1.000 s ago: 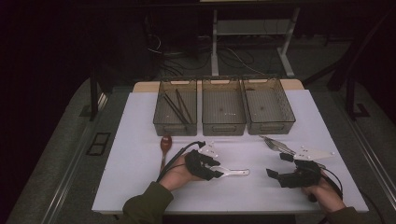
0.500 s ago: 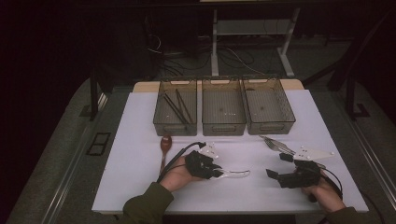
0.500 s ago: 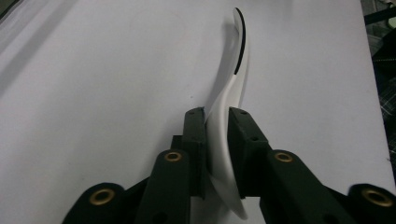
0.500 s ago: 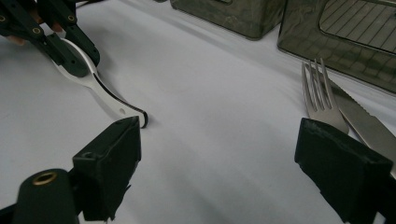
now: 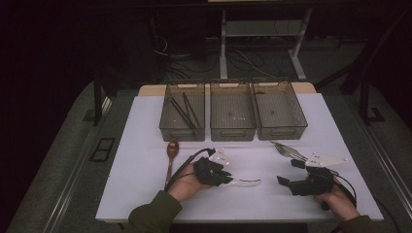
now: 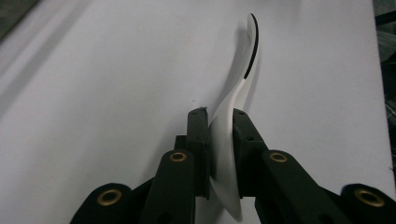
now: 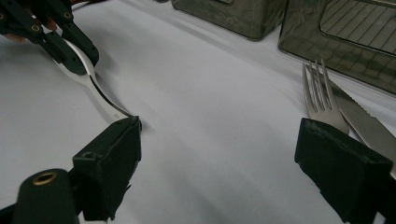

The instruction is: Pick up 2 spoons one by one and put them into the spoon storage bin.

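Note:
A pale metal spoon (image 6: 243,79) lies on the white table (image 5: 145,170), its wide end pinched between the pads of my left gripper (image 6: 220,114). Those jaws have just been closing onto it. In the high view the left gripper (image 5: 224,175) sits low at centre left, and the spoon (image 5: 248,182) handle points right. From the right gripper view the same spoon (image 7: 100,93) runs from the left gripper (image 7: 70,46) toward my near jaw. My right gripper (image 7: 219,135) stands open and holds nothing, resting at the front right (image 5: 290,173).
A fork (image 7: 320,93) and a serrated knife (image 7: 369,123) lie just beyond the right gripper. A wooden spoon (image 5: 171,150) lies left of the left hand. Three clear bins (image 5: 232,132) line the back; the left one holds dark chopsticks (image 5: 183,111).
The left gripper's jaws have closed on the spoon's wide end. The left hand shifted only slightly. The right gripper has stayed put.

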`<state>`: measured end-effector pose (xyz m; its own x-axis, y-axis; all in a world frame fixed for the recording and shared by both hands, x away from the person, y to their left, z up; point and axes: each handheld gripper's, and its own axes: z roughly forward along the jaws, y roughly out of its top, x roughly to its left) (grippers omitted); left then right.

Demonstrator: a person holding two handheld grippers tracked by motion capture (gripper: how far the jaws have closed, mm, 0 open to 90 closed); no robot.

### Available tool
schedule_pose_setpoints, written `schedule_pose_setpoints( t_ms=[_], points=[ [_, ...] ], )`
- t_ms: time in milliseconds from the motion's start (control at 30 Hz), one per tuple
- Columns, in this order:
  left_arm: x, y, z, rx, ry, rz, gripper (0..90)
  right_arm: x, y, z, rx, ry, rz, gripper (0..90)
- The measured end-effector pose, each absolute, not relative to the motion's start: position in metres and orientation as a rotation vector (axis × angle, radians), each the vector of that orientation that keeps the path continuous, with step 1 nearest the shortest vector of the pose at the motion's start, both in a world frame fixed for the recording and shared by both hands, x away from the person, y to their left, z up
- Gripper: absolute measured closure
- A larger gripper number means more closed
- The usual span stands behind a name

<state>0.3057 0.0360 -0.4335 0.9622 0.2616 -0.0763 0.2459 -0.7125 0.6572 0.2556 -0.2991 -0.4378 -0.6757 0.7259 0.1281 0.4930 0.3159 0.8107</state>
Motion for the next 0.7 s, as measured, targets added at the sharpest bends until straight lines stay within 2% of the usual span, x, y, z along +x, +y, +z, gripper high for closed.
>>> schedule_pose_setpoints(
  t_ms=[700],
  points=[
    [0.319,0.064,-0.404,2.271,0.412,0.146,78.8,0.256,-0.299,-0.438,1.103,2.325,1.292,14.0]
  ],
)
